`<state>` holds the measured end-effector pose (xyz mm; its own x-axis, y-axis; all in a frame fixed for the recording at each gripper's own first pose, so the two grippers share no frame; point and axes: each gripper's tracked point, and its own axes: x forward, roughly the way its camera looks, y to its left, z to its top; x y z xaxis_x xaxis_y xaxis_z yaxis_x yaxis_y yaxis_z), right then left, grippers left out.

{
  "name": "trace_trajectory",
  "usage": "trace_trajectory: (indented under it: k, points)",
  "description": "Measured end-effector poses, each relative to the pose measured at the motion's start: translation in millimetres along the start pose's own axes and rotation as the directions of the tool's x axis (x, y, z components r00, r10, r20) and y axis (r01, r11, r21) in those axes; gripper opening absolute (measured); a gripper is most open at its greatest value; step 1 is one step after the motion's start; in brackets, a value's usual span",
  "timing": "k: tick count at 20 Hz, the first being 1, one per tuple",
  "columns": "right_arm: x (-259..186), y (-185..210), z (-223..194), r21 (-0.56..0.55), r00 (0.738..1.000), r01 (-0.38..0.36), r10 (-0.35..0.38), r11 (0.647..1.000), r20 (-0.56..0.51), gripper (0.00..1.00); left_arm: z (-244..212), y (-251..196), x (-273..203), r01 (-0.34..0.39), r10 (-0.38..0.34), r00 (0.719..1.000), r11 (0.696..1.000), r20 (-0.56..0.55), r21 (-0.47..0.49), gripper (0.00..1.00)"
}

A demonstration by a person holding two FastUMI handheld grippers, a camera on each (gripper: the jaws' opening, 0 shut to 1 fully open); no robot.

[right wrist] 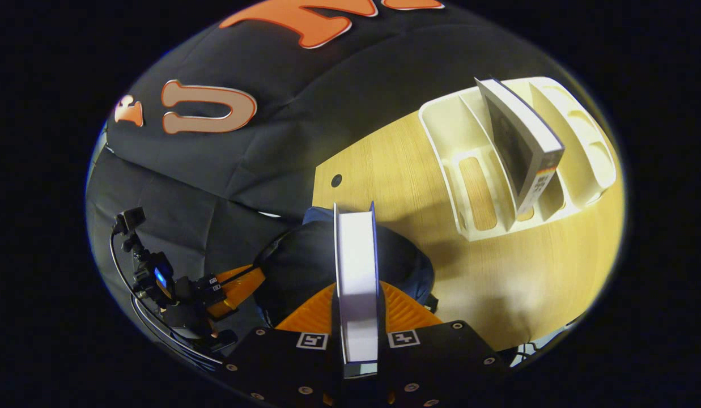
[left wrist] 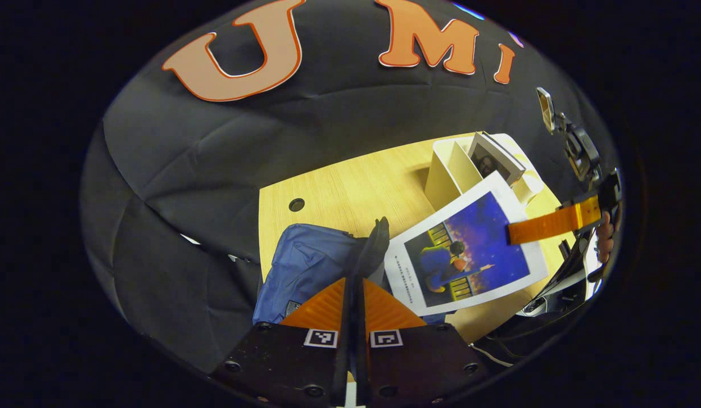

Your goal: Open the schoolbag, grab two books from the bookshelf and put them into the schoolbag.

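Note:
The blue schoolbag [left wrist: 305,266] lies on the wooden table, and my left gripper [left wrist: 355,280] is shut on its black upper edge [left wrist: 376,238], holding it up. My right gripper [right wrist: 357,286] is shut on a white book [right wrist: 356,255], seen edge-on above the bag's dark opening [right wrist: 305,266]. In the left gripper view that book [left wrist: 469,249] shows its blue illustrated cover, hanging tilted beside the bag, with the right gripper [left wrist: 517,231] clamped on its far edge. Behind it, a second book [right wrist: 520,147] stands upright in the white bookshelf [right wrist: 458,136]. The left gripper [right wrist: 251,280] is at the bag's left rim.
The bookshelf [left wrist: 446,170] stands at the table's far right with several slots free. Bare tabletop [right wrist: 497,283] lies between the bag and the shelf. A round cable hole [right wrist: 336,181] sits near the table's back edge. The black cloth wall closes in behind.

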<state>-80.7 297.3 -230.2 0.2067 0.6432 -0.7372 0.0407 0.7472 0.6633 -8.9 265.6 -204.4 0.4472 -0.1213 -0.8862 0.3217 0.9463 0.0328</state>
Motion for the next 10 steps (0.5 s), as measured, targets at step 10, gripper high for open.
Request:
trace_trajectory:
  k: [10]
  points:
    - [71.3, -15.3, -40.3, 0.270, 0.988, -0.152, 0.145, 0.951, 0.045, 0.23, 5.1, -22.3, 8.6, 0.042, -0.042, 0.998, 0.999, -0.039, -0.013, 0.07]
